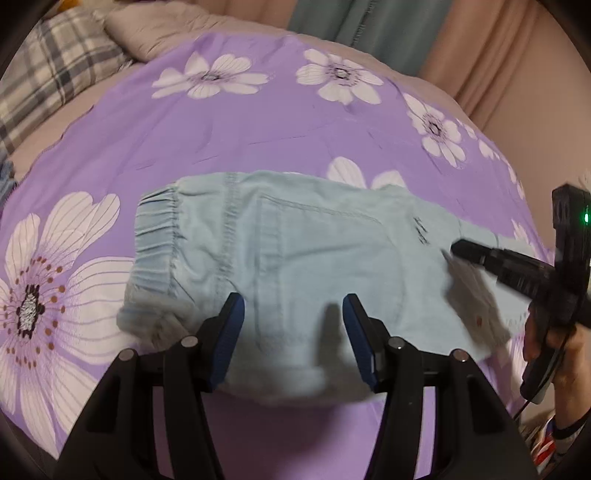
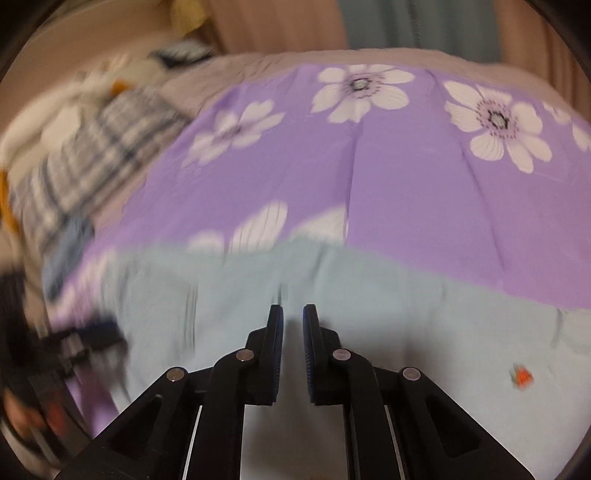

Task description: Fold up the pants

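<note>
Light blue pants (image 1: pixel 295 251) lie folded on a purple flowered bedsheet (image 1: pixel 221 122), elastic waistband at the left. My left gripper (image 1: pixel 293 310) is open above the pants' near edge, nothing between its fingers. The right gripper shows in the left wrist view (image 1: pixel 458 249) at the right, its tip over the pants' right part. In the blurred right wrist view, my right gripper (image 2: pixel 293 314) has its jaws a narrow gap apart over the pants (image 2: pixel 369 314), with no cloth seen between them.
A plaid pillow (image 1: pixel 51 85) and a beige pillow (image 1: pixel 159 26) lie at the bed's far left. Curtains (image 1: pixel 461 44) hang behind the bed. Other clothes (image 2: pixel 66 243) lie at the left in the right wrist view.
</note>
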`<action>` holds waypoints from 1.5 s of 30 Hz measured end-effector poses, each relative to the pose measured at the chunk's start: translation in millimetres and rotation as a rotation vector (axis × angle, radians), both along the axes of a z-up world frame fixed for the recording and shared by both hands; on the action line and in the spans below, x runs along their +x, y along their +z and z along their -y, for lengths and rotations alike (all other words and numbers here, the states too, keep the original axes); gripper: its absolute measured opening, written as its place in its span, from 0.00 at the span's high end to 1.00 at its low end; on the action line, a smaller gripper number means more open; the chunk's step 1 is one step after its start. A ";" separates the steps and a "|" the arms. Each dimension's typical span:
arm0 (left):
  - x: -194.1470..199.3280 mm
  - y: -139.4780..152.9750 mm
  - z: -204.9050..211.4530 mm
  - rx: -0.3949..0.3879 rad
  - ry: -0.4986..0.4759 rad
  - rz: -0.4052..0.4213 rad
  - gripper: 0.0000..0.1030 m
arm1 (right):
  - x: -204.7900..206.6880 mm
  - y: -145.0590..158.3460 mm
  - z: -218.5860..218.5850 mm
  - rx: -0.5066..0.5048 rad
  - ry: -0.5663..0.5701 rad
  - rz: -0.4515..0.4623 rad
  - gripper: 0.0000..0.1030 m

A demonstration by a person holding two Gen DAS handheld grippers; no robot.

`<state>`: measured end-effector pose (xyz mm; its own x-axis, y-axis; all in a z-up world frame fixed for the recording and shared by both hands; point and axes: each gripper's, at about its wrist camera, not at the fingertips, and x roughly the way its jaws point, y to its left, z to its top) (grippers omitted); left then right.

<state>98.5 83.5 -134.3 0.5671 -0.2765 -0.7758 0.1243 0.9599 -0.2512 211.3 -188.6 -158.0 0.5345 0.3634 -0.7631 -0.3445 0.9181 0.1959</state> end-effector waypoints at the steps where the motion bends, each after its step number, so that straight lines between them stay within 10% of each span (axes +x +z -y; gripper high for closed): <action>1: -3.5 -1.8 5.6 0.024 -0.014 -0.006 0.47 | -9.3 -2.5 -2.4 -0.037 0.011 0.005 0.91; 7: -31.8 -16.5 23.3 0.162 -0.048 -0.005 0.46 | -72.3 -24.1 -11.8 -0.225 0.088 0.029 0.91; 13: -53.6 -10.7 10.6 0.126 -0.028 -0.015 0.47 | -88.5 -16.6 15.0 -0.126 0.071 -0.020 0.91; 28: -43.9 3.4 64.8 0.054 -0.084 -0.010 0.46 | -77.1 -17.6 177.1 0.212 -0.349 -0.114 0.90; 45: -33.7 14.6 118.9 0.047 -0.192 -0.009 0.38 | -108.6 -5.0 330.8 0.214 -0.775 -0.041 0.89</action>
